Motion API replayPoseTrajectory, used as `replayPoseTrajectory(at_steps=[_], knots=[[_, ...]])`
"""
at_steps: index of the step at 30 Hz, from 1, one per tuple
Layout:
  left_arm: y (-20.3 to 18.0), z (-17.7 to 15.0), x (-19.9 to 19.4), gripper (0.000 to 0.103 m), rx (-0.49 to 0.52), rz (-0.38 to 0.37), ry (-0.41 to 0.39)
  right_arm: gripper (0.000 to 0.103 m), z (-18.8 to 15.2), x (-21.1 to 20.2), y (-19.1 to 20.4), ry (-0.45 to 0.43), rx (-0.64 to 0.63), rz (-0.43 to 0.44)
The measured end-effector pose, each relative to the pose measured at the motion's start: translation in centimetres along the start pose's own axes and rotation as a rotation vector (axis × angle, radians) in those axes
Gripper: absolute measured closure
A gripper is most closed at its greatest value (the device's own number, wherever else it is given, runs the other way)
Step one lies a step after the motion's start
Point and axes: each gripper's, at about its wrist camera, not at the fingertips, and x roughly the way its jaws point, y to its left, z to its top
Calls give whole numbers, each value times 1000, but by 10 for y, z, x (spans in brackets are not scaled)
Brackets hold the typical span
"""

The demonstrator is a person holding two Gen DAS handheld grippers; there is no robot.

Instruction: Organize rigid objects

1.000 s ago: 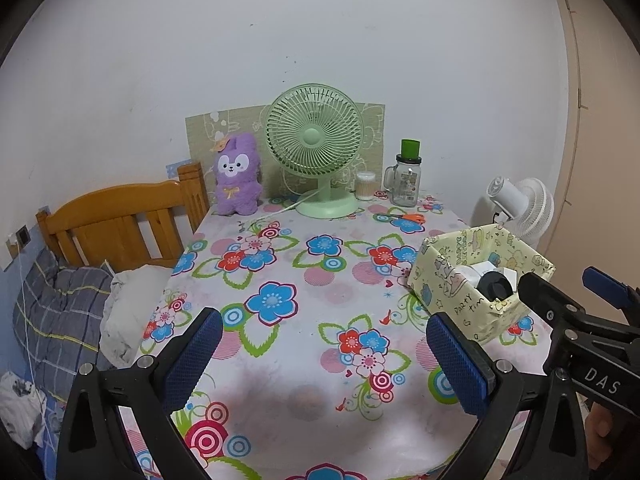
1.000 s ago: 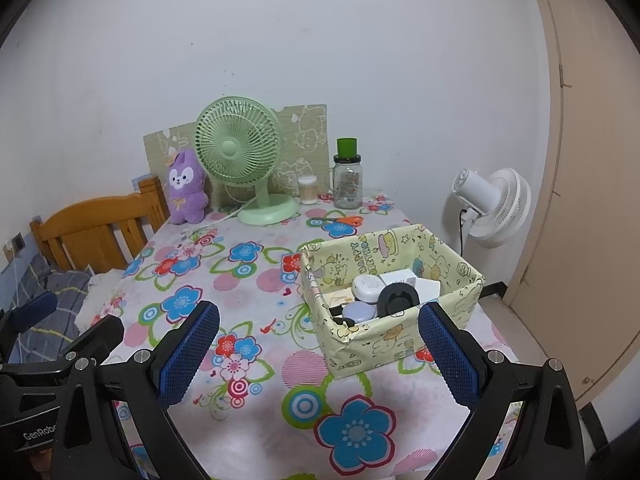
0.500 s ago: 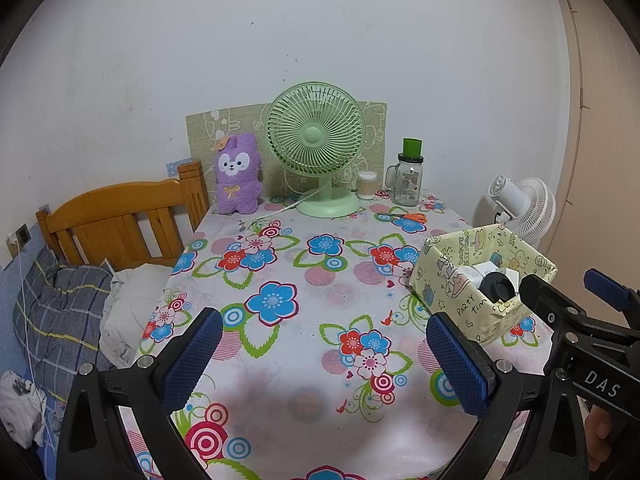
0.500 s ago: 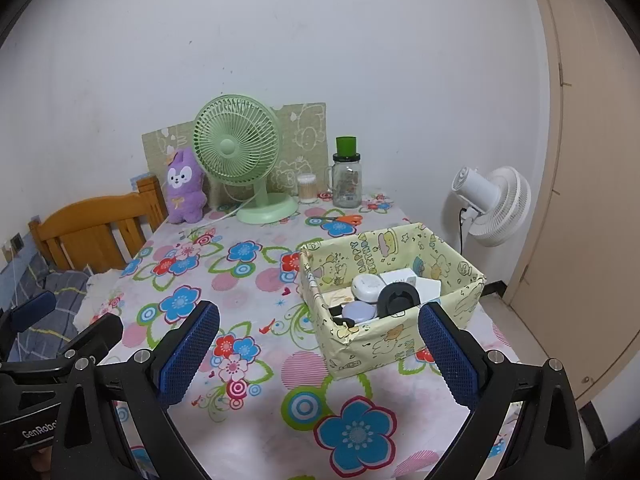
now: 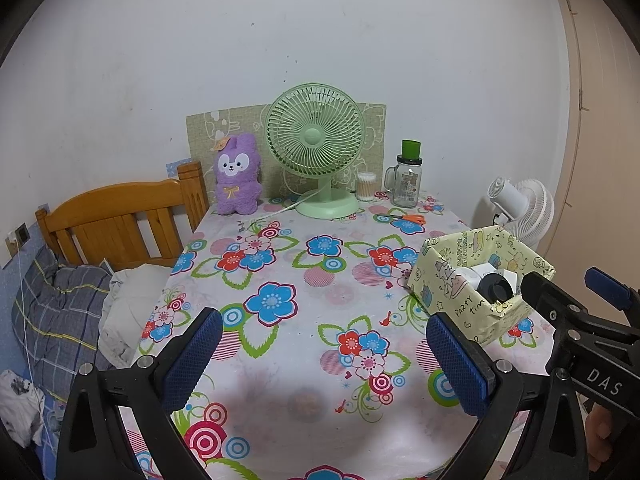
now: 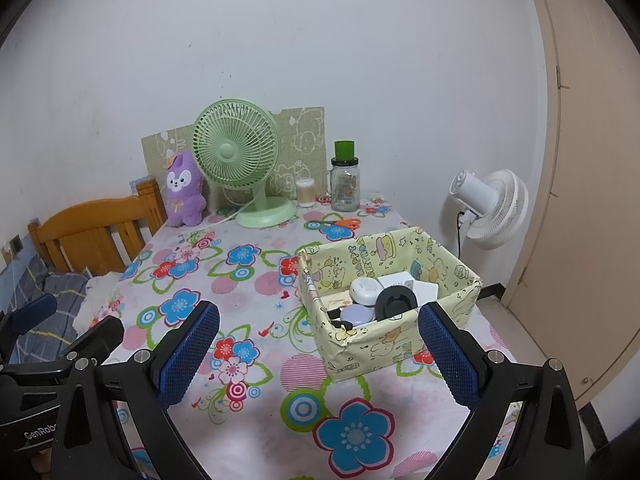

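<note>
hovering over the near edge of the table point(image 5: 304, 408), left hand-held gripper point(image 5: 324, 356) and right hand-held gripper point(image 6: 318, 354) both spread wide, holding nothing. yellow box point(image 6: 400, 344) near table's right edge, holding a black ring point(image 6: 396, 304), white round case point(image 6: 365, 290), lilac disc point(image 6: 357, 315). bare floral cloth left of box; green fan point(image 5: 316, 152), jar point(image 5: 408, 180), scissors point(image 6: 340, 223) along far edge.

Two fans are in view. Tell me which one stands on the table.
The green fan stands on the floral table, at the back beside the purple plush. The white fan is off the table's right edge, by the wall.
</note>
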Motion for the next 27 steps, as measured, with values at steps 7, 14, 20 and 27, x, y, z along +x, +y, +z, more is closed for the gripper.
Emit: replayPoseTrajectory(at_steps=[7,14,20,27], knots=[[-2,0,-1,0,-2,-7,-3,2,0,0,0,0,1,1],[-1,0,-1,0,-2,-8,-4,2,1,-1,1,1,-1,1],[0,0,-1,0,-2,-8,-6,2,2,-2,1,1,-2,0],[2,0,-1,0,-5,-5,-3,2,2,-2,1,1,-1,1]])
